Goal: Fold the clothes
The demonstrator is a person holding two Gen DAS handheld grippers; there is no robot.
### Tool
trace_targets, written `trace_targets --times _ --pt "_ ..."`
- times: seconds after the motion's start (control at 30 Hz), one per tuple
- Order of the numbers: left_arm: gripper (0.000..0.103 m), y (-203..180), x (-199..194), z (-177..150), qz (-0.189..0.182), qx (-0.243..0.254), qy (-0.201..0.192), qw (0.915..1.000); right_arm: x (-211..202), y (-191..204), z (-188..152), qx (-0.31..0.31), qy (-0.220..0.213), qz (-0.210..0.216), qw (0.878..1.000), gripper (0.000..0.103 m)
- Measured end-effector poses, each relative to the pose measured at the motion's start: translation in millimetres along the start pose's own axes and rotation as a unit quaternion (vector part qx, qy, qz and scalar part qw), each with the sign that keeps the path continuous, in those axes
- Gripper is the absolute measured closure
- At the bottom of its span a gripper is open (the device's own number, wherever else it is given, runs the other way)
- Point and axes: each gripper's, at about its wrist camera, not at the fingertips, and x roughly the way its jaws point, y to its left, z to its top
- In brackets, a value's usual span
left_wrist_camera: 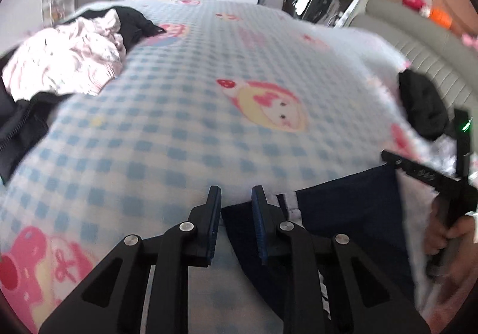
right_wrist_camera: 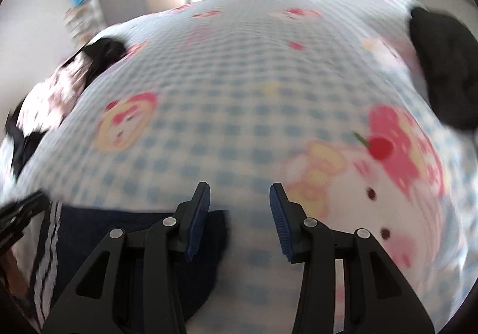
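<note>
Navy fabric w/ white side stripes, prob. track trousers or shorts, lies flat on the bed's near edge, on a blue-and-white checked fleece blanket printed w/ pink cartoon characters.

Left gripper: jaws a narrow gap apart, not pinching; the garment's left corner sits under and just right of the right-hand pad, nothing clearly between the pads. Right gripper: jaws spread wider, empty; the garment's right corner lies under its left pad and runs off to the left, bare blanket between the pads.

Key relation: the garment lies between the two grippers, its visible top edge running left-right along the near edge. Each gripper is at its own corner, so neither is clearly nearer. Next pinch likely needs the left to shift a touch right, the right a touch left.

Elsewhere: pink-white crumpled clothes pile w/ black pieces toward the bed's far left; a black garment at the right edge.

No readable brand or text; the right wrist view is motion-blurred.
</note>
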Motion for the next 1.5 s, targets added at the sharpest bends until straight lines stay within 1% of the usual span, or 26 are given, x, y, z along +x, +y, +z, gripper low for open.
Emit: trace_targets --times 0.03,0.07,0.13,0.23,0.3,0.33,0.37,0.43,0.5,0.57,0.63,0.67,0.73,0.8,0.83,0.9,1.0,1.07,1.2,1.23,1.27,1.33,1.37,1.4,1.47,1.5 --pt "0.08 -0.2 -3.6 1.3 -0.009 0.005 -0.002 0.9999 -7.0 -5.1 -0.9 0.01 -0.006 0.017 1.0 0.06" --pt "0.078 -4.2 -5.1 2.9 -0.008 0.022 0.0 0.9997 -13.1 -5.7 -1.6 0.011 -0.011 0.028 0.999 0.06" --pt "0.076 -14.1 -2.7 4.1 -0.013 0.051 0.012 0.9986 -24.6 3.6 -3.7 -0.024 -0.005 0.039 0.999 0.06" --pt "0.076 -30.8 1.4 2.1 -0.043 0.076 0.029 0.9957 -31.8 22.9 -9.1 -0.075 0.027 0.07 0.994 0.06" --pt "0.076 -44.3 4.7 -2.5 -0.056 0.096 0.04 0.993 -32.1 41.2 -15.0 -0.116 0.054 0.096 0.987 0.06" --pt "0.076 -48.3 9.7 -4.3 -0.052 0.102 0.049 0.9922 -30.0 52.2 -17.3 -0.142 0.061 0.096 0.983 0.06" --pt "0.076 -50.9 16.7 -6.4 -0.041 0.105 0.06 0.9918 -23.8 60.9 -19.1 -0.162 0.067 0.084 0.981 0.061" --pt "0.076 -53.7 29.8 -9.3 -0.022 0.106 0.079 0.991 -6.2 71.2 -21.0 -0.18 0.082 0.058 0.979 0.061" --pt "0.076 -48.0 38.1 -6.6 -0.016 0.088 0.086 0.9923 7.7 66.3 -15.7 -0.165 0.087 0.05 0.981 0.065" --pt "0.076 -46.1 37.0 -0.3 -0.003 0.087 0.075 0.9933 9.4 60.6 -11.7 -0.15 0.075 0.045 0.985 0.065" --pt "0.076 -43.7 31.0 5.0 0.029 0.085 0.055 0.9944 4.5 54.5 -5.7 -0.135 0.038 0.02 0.99 0.065" --pt "0.076 -41.3 27.0 7.8 0.037 0.079 0.045 0.9951 1.9 50.8 -2.6 -0.124 0.022 0.007 0.992 0.065" --pt "0.076 -34.6 16.5 12.0 0.022 0.057 0.031 0.9977 -7.6 37.0 2.9 -0.085 0.007 0.0 0.996 0.065" --pt "0.076 -32.3 5.6 11.7 -0.015 0.046 0.037 0.9981 -22.8 28.5 3.1 -0.062 0.007 0.03 0.998 0.064" --pt "0.076 -34.1 1.2 8.7 -0.02 0.051 0.043 0.9975 -29.8 28.6 0.6 -0.061 0.01 0.05 0.997 0.064" --pt "0.076 -39.1 -7.2 -0.6 -0.027 0.062 0.051 0.9965 -40.0 35.1 -9.8 -0.068 0.02 0.071 0.995 0.063" --pt "0.076 -43.5 -20.7 -19.2 -0.049 0.053 0.063 0.9955 -56.2 44.3 -29.3 -0.074 0.036 0.097 0.992 0.063" --pt "0.076 -46.7 -32.9 -32.5 -0.049 0.04 0.066 0.9958 -69.5 46.3 -46.0 -0.065 0.047 0.114 0.99 0.063" --pt "0.076 -52.6 -51.5 -59.6 -0.055 0.007 0.07 0.996 -89.9 55.0 -82.3 -0.047 0.057 0.125 0.989 0.062" --pt "0.076 -54.2 -52.2 -67.4 -0.048 0.004 0.076 0.9959 -93.2 56.9 -90.6 -0.043 0.06 0.128 0.989 0.062" --pt "0.076 -55.3 -48.7 -73.9 -0.027 0.007 0.087 0.9958 -93.8 58.6 -98.8 -0.044 0.065 0.122 0.989 0.062" --pt "0.075 -56.3 -43.1 -86.2 0.012 0.011 0.107 0.9941 -92.8 60.2 -116.1 -0.047 0.079 0.099 0.991 0.062" --pt "0.074 -54.0 -44.7 -89.9 0.02 0.006 0.11 0.9937 -96.8 57.1 -122.5 -0.041 0.079 0.092 0.992 0.062" --pt "0.074 -51.0 -50.9 -91.3 0.017 -0.006 0.106 0.9942 -102.9 52.8 -127.6 -0.033 0.074 0.088 0.993 0.062" --pt "0.073 -45.6 -71.1 -92.9 0.002 -0.037 0.082 0.996 -115.0 44.4 -137.8 -0.015 0.064 0.079 0.995 0.062" --pt "0.072 -43.6 -81.8 -94.2 -0.009 -0.051 0.066 0.9965 -130.7 39.6 -141.6 -0.002 0.042 0.096 0.995 0.061"
